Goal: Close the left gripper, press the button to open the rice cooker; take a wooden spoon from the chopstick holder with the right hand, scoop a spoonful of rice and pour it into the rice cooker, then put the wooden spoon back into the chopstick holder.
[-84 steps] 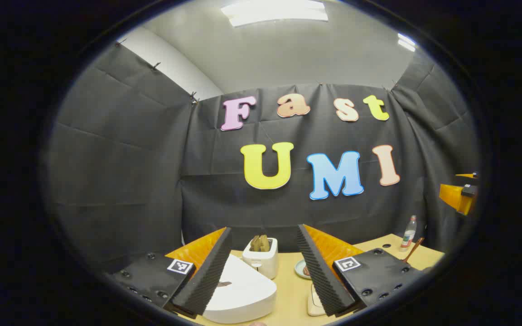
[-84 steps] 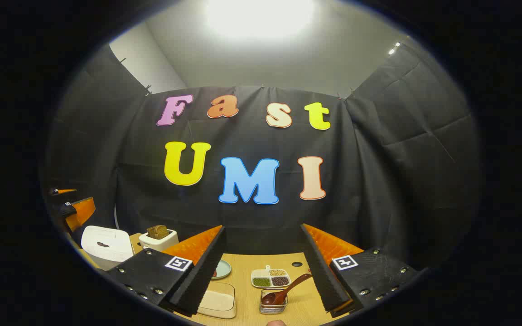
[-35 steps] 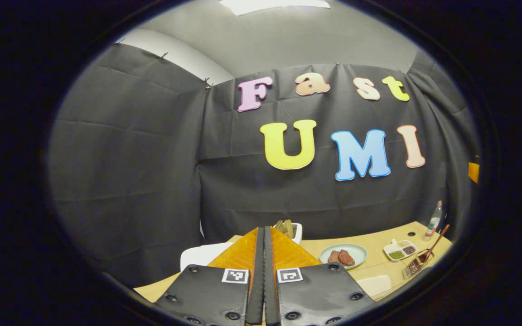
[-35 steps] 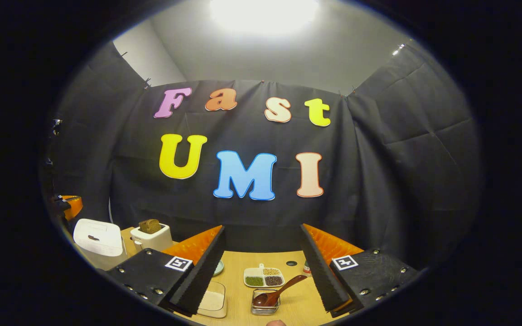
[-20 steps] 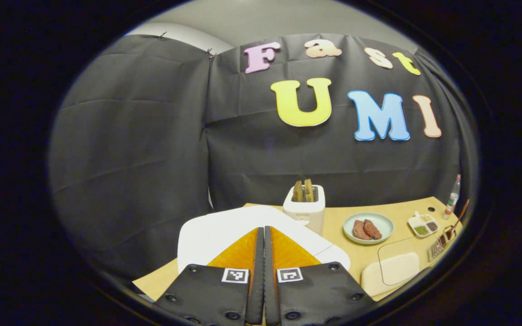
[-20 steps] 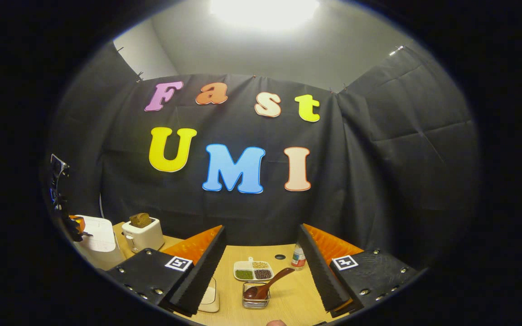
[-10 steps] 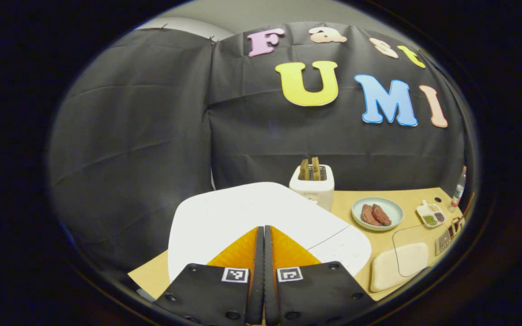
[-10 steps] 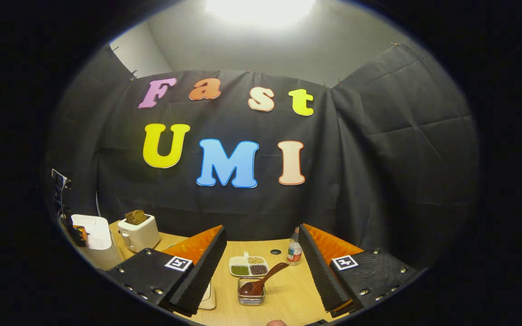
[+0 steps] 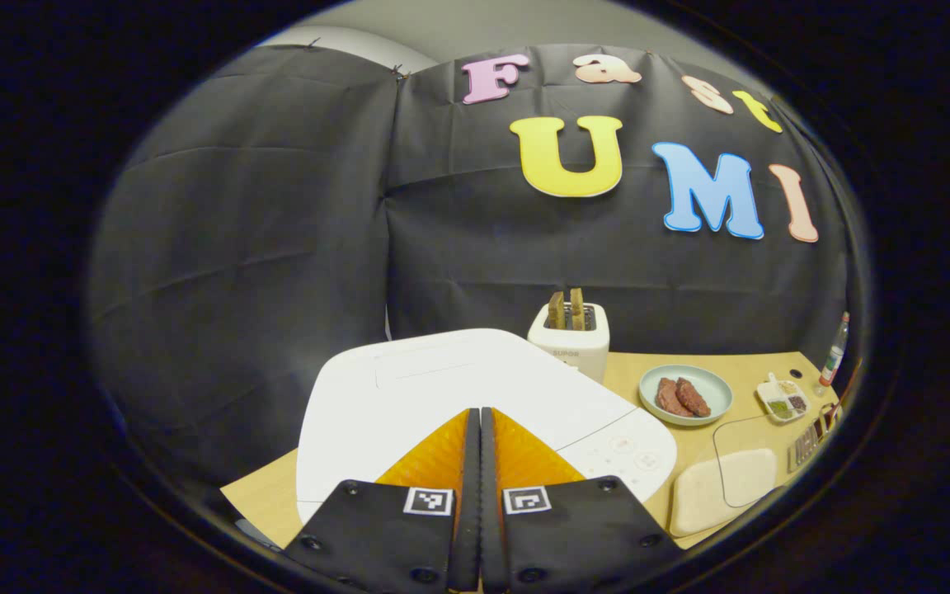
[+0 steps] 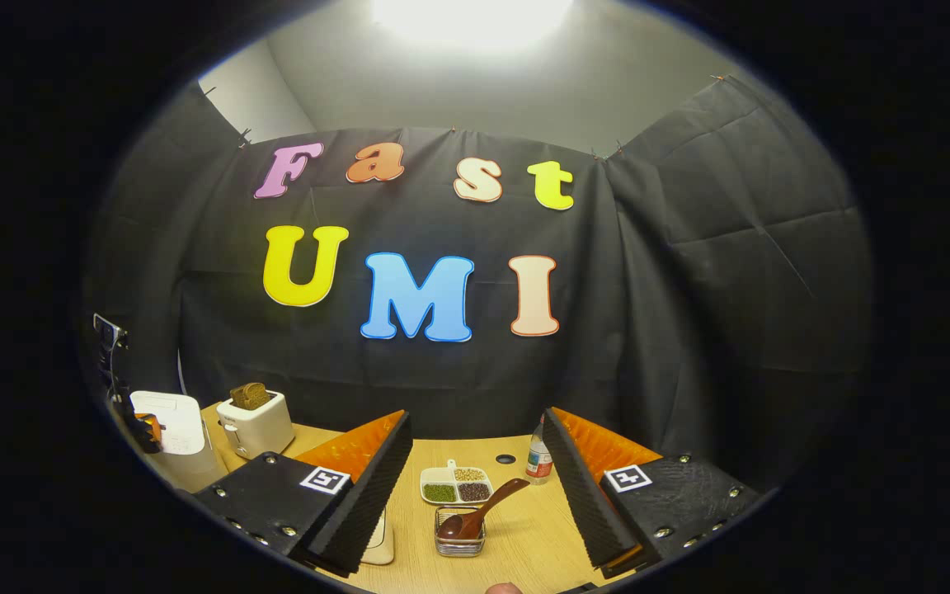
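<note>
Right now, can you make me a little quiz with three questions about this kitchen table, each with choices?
1. Where is the wooden spoon?
A. In the chopstick holder
B. On the round plate
C. Inside the toaster

2. How many slices stand in the toaster?
A. None
B. Two
C. Five

3. How is the rice cooker lid?
A. Wide open
B. Taken off
C. Down, closed

Answers: 1 A, the spoon's bowl sits in the little holder with its handle leaning out, between the fingers of the open right gripper. 2 B, two brown slices poke from the slots. 3 C, the white lid lies flat under the shut left gripper.
</note>
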Available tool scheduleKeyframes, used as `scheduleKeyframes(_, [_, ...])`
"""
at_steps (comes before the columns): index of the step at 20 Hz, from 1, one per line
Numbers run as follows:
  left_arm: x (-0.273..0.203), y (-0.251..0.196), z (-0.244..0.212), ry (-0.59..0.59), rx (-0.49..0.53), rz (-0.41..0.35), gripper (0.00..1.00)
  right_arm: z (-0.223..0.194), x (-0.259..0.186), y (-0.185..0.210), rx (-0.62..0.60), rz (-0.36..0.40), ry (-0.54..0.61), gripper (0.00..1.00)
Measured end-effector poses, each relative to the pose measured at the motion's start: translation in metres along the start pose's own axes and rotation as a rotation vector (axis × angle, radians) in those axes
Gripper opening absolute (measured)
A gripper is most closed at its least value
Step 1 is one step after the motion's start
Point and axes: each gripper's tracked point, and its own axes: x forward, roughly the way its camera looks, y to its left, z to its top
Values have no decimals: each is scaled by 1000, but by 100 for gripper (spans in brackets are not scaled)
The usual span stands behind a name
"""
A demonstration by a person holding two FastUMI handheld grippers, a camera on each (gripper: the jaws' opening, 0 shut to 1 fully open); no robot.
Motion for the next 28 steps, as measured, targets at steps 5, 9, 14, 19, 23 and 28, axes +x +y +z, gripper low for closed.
scheduleKeyframes(5, [-5, 3, 17, 5, 19, 13, 8, -1, -1, -4, 6, 2, -7, 97])
scheduleKeyframes(9, [-14, 11, 54, -59, 14, 25, 8, 0, 0, -3, 13, 13, -12, 97])
scheduleKeyframes(14, [-27, 25, 102, -148, -5, 59, 11, 1, 2, 4, 23, 43, -19, 97])
scheduleKeyframes(19, [-39, 36, 141, -223, 14, 91, 9, 0, 8, 4, 29, 65, -19, 96])
scheduleKeyframes(23, [-64, 26, 164, -297, 19, 74, 9, -3, 14, 2, 41, 76, -17, 97])
scheduleKeyframes(28, [-106, 1, 194, -391, 28, 29, 75, -5, 29, -4, 43, 81, -20, 97])
